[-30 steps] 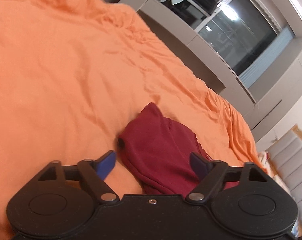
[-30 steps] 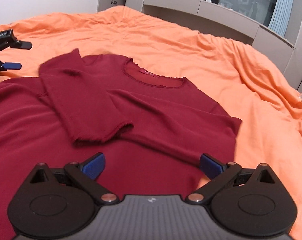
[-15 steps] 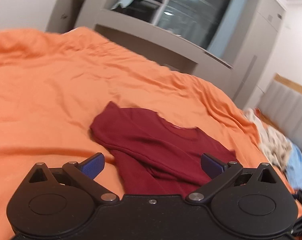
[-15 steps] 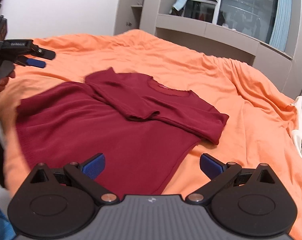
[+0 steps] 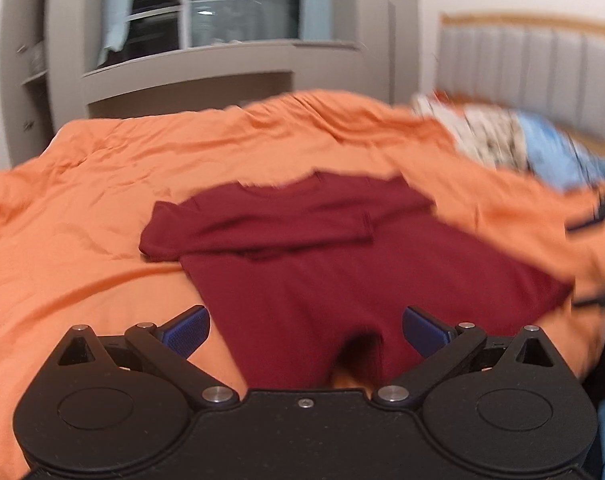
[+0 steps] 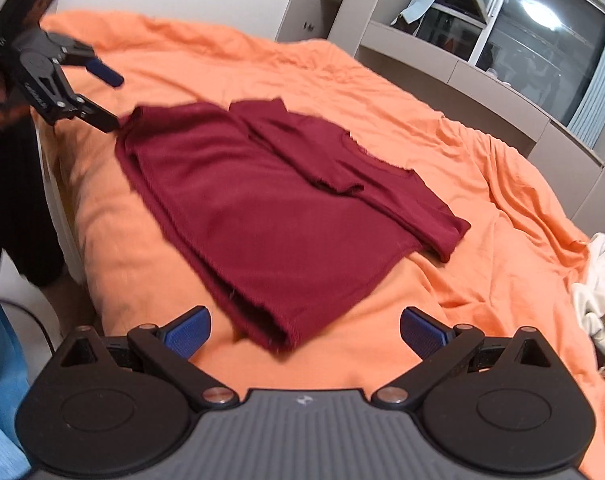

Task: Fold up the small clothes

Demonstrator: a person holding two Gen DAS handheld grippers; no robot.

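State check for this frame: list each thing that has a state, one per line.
Dark red long-sleeved knit top: flat on the bed, both sleeves folded across the chest.
Orange bedspread: spread out, wrinkled.
Left gripper: open, empty.
Right gripper: open, empty.
Pale crumpled clothes: heaped, unfolded.

The top (image 6: 286,216) is dark red, plain, on an orange bedspread (image 6: 482,208). The gripper pads (image 6: 188,330) are blue on black arms. Farther off lies a blurred white, perhaps black-printed cloth (image 5: 482,136) beside something light blue (image 5: 558,152).

Orange bedspread (image 6: 442,152), perhaps crumpled laundry (image 6: 600,300)
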